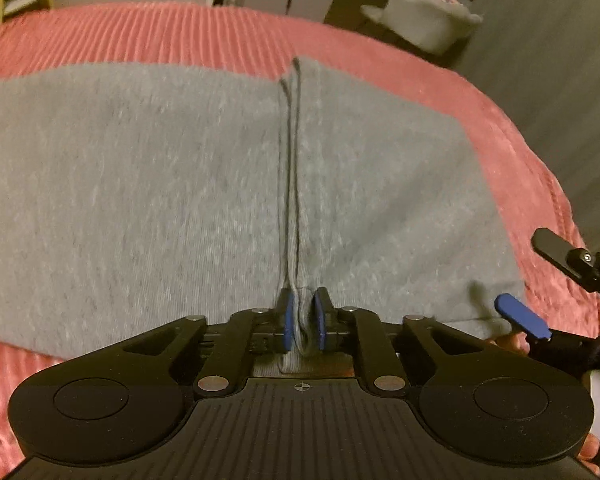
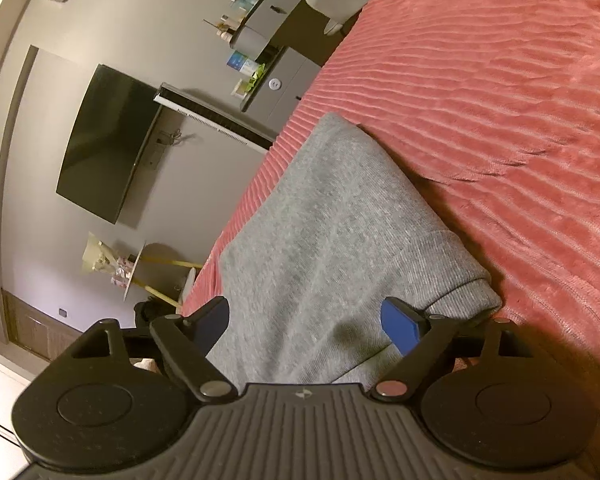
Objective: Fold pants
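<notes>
Grey pants (image 1: 160, 184) lie spread flat across a pink ribbed bedspread (image 1: 180, 32). In the left wrist view my left gripper (image 1: 304, 324) is shut on a raised pleat of the grey fabric at the near edge, and a ridge runs away from the blue pads up the middle of the cloth. To its right, my right gripper (image 1: 536, 284) shows at the cloth's corner. In the right wrist view the right gripper (image 2: 306, 312) stands open, its fingers on either side of the pants (image 2: 332, 216) near a folded hem end, with the pads not pressing on the cloth.
The bedspread (image 2: 500, 120) stretches far to the right of the pants, and the bed's edge runs close along their left side. Beyond the bed are a wall-mounted TV (image 2: 108, 140), a grey cabinet (image 2: 288, 84), a small round table (image 2: 140, 272) and a grey chair (image 1: 428, 16).
</notes>
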Motion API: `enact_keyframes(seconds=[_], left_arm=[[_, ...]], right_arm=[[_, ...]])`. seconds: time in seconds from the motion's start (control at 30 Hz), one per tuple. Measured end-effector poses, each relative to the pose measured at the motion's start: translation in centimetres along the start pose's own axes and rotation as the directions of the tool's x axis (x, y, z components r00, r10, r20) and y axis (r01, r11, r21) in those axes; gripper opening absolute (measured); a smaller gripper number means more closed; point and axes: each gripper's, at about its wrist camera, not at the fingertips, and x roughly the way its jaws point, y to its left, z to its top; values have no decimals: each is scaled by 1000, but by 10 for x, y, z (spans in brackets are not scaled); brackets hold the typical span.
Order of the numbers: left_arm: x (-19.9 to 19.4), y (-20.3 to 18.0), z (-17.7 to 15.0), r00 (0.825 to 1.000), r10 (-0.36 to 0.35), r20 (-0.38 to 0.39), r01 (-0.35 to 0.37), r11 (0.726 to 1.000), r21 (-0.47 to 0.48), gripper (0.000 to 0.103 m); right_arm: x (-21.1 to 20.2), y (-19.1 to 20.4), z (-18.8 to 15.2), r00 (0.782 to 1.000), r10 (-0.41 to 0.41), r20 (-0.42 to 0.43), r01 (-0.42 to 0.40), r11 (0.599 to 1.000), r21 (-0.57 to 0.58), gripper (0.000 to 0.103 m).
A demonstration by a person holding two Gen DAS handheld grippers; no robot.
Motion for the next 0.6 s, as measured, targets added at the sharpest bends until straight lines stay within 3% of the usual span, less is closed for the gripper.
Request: enact_keyframes(seconds=[0.03,0.1,0.27,0.43,0.6], left_arm=[[-4,-4,1,1000,1,17,-2,999,34,23],[-8,-8,5,999,-7,47,3,996,85,49],[2,-14,16,995,76,67,-82,993,81,71],[18,16,23,998,24,-50,-28,997,-75,71],[26,23,36,998,-52,-48,45,990,-136,70]], right_arm=[[0,0,0,1000,0,2,0,1000,2,85],[1,-1,2,1000,-4,0,4,1000,9,86],[3,-3,3,1000,-1,0,1,1000,14,87],[4,-7,2,1000,13,3,-13,999,32,88],[7,-6,2,1000,21,2,-21,999,31,89]])
